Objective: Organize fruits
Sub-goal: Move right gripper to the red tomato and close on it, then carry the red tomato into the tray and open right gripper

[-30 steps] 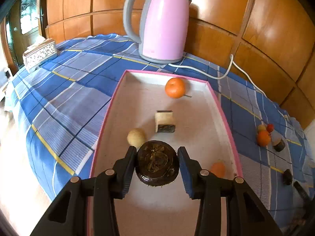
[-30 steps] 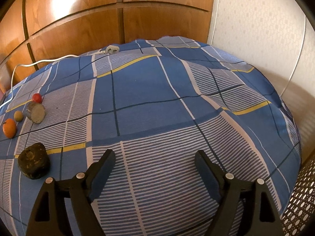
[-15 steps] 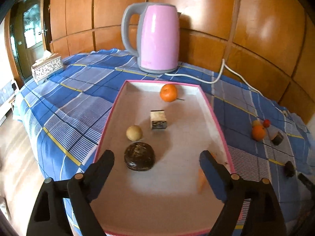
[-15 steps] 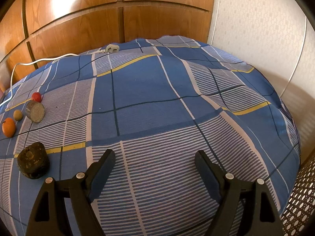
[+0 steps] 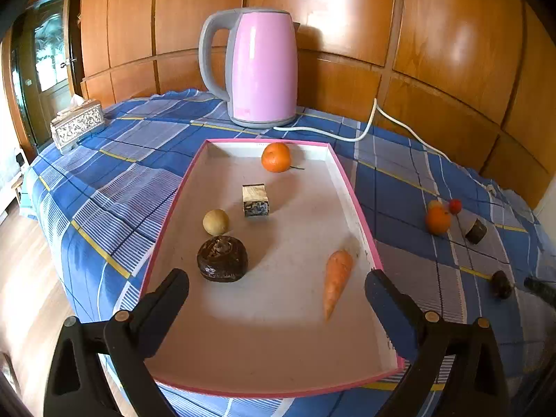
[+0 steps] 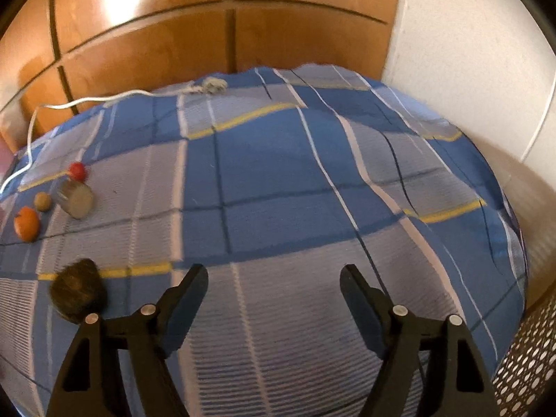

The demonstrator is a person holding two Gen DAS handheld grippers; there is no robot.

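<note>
My left gripper [image 5: 277, 278] hangs over the near end of the pink-rimmed tray [image 5: 351, 201], its jaws opening wide with nothing between them. On the tray, just ahead of the left finger, lies a dark brown round fruit [image 5: 222, 259]. With it are a yellowish ball [image 5: 215, 221], a cube [image 5: 255, 199], a mandarin [image 5: 275, 157] and a carrot [image 5: 336, 279]. My right gripper [image 6: 274, 272] hovers over bare cloth, jaws closing slightly on nothing. To its left lie a dark lump [image 6: 77, 290], an orange [image 6: 26, 224], a brown cylinder [image 6: 74, 198] and a red berry [image 6: 77, 170].
A pink kettle [image 5: 262, 66] stands behind the tray, its white cord [image 5: 347, 135] trailing right across the blue checked cloth. A patterned tissue box [image 5: 77, 123] sits at the far left near the table edge. A perforated white bin [image 6: 521, 365] stands beyond the right edge.
The left jaws opened off the dark brown fruit, left it on the tray, and drew back, bringing the carrot into view. The right jaws narrowed a little.
</note>
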